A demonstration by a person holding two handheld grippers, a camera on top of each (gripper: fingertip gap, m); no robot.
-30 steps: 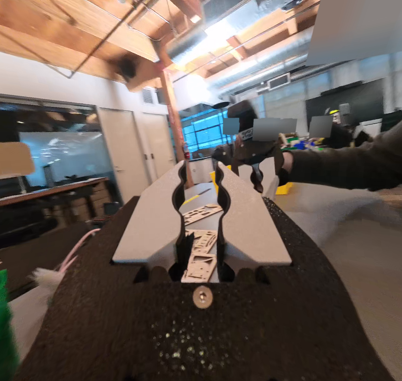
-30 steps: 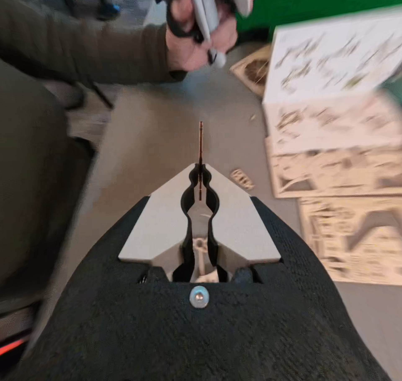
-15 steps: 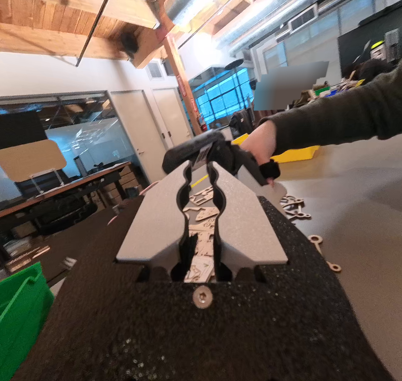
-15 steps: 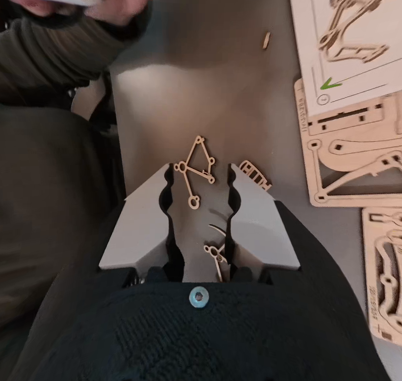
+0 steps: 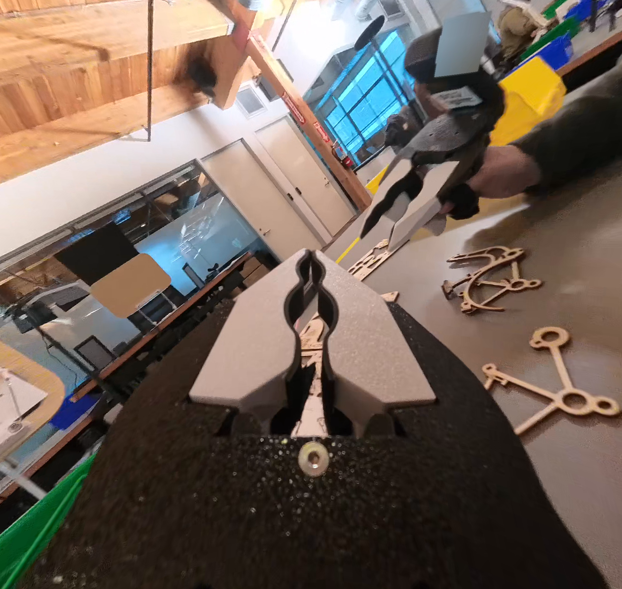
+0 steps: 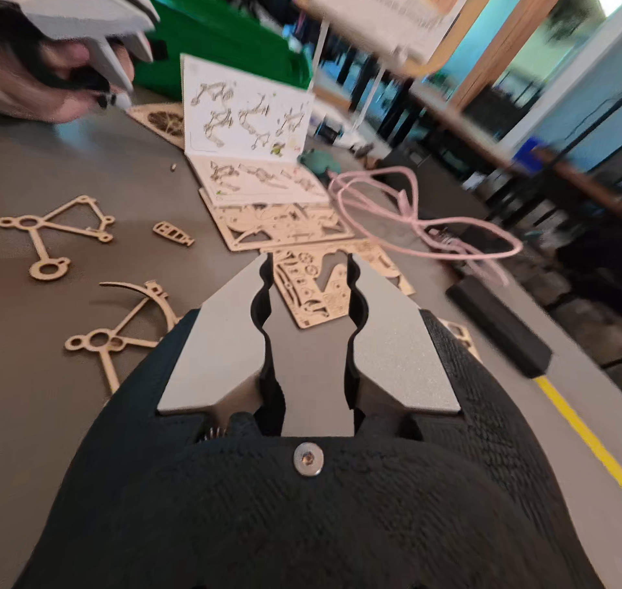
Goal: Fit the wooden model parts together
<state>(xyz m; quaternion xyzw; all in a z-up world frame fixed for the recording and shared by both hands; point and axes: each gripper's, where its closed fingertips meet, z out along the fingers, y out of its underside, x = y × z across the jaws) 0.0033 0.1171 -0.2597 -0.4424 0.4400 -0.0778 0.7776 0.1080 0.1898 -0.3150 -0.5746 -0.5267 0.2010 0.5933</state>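
Left gripper [image 5: 311,256] is pinched closed, empty; right gripper [image 6: 308,260] gapes wide, empty (over bare table [image 6: 101,176]). Wooden parts [image 6: 50,233] lie nearby, untouched.

Wooden parts [image 6: 55,233] left — sheets [image 6: 309,287] ahead

You are holding your right hand-held gripper [image 6: 308,263] just above the gray desk [image 6: 117,176], and its two fingers are standing wide apart with nothing between them. A flat wooden sheet [image 6: 309,290] is lying past the fingertips. Two loose wooden parts are lying to the left: a triangle part [image 6: 50,233] and a curved part [image 6: 124,330]. An open booklet [image 6: 245,142] is sitting farther back. Your left hand-held gripper [image 6: 111,44] is showing at the top left, too blurry to read.
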